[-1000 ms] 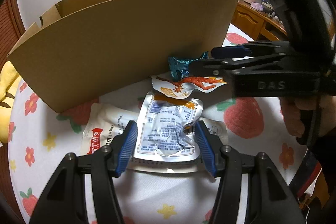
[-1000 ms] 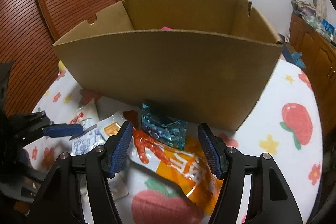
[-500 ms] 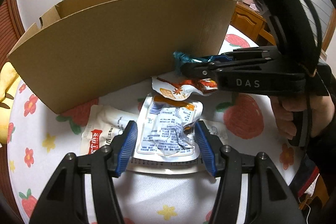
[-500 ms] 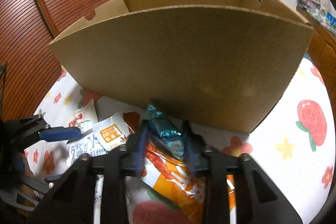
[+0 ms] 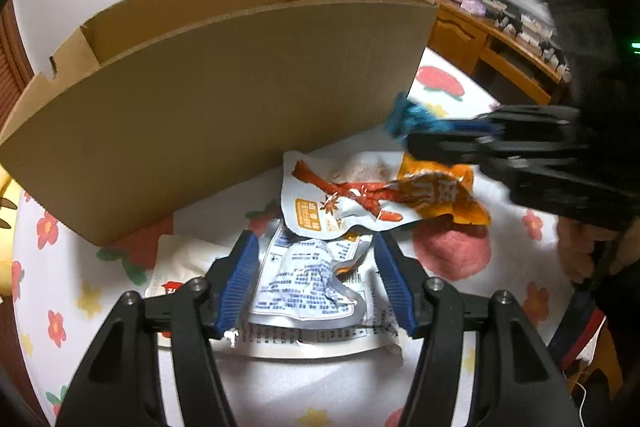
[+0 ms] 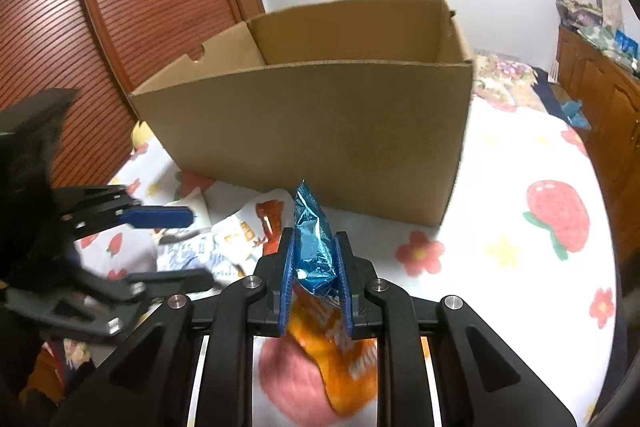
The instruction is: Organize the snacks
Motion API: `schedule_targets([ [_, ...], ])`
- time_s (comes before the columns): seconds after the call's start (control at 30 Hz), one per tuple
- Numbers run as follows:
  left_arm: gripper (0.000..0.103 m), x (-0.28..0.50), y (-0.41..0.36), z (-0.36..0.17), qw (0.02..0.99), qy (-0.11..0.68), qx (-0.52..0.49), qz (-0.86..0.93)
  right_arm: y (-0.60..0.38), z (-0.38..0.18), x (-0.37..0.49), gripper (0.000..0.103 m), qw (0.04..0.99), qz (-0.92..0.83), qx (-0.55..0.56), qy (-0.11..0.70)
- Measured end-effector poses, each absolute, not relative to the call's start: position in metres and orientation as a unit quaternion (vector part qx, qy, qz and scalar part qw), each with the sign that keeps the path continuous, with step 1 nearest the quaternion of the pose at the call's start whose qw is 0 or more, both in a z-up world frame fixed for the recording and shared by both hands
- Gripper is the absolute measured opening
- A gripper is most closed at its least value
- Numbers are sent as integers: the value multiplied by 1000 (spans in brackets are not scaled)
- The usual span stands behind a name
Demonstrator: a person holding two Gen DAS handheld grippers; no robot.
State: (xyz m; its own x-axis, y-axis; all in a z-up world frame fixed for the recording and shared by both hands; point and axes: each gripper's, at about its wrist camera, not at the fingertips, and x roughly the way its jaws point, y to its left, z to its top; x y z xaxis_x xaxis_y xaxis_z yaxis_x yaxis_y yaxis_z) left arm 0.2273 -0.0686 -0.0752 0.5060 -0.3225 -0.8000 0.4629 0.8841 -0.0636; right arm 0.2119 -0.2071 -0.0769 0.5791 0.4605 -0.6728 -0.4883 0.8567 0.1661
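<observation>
My right gripper (image 6: 314,267) is shut on a blue foil snack packet (image 6: 314,247) and holds it above the table, in front of the open cardboard box (image 6: 316,135). The same packet (image 5: 408,117) shows in the left wrist view, pinched by the right gripper (image 5: 416,131). My left gripper (image 5: 314,279) is open, its fingers on either side of a crumpled white and blue snack packet (image 5: 308,287) on the table. An orange and white snack bag (image 5: 368,195) lies between that packet and the box (image 5: 216,99).
A white packet with red print (image 5: 180,267) lies left of my left gripper. The tablecloth (image 6: 520,247) has strawberries and flowers. A wooden cabinet (image 5: 492,47) with clutter stands at the right. A red slatted door (image 6: 120,7) is behind the box.
My right gripper closed on the blue foil packet and lifted it back from the box's foot. My left gripper stayed open over the white and blue packet.
</observation>
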Motion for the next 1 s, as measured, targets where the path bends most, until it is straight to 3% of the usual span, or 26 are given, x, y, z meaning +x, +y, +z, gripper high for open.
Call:
schedule_targets([
  [0.23, 65, 227, -81, -88, 848, 466, 120, -223, -216, -72, 194, 17, 890, 274, -15, 365],
  [0.47, 40, 221, -74, -92, 836, 488, 109, -227, -216, -74, 189, 17, 890, 276, -11, 362],
  [0.6, 38, 213, -67, -90, 841, 481, 107, -225, -216, -76, 188, 17, 890, 274, -10, 364],
  [0.7, 40, 217, -65, -90, 842, 480, 104, -222, -216, -78, 188, 17, 890, 271, -10, 367],
  [0.83, 60, 226, -65, -87, 847, 476, 102, -213, -211, -77, 186, 17, 890, 272, -15, 367],
  [1.0, 64, 238, -71, -91, 845, 478, 124, -204, -210, -74, 182, 17, 890, 274, -22, 364],
])
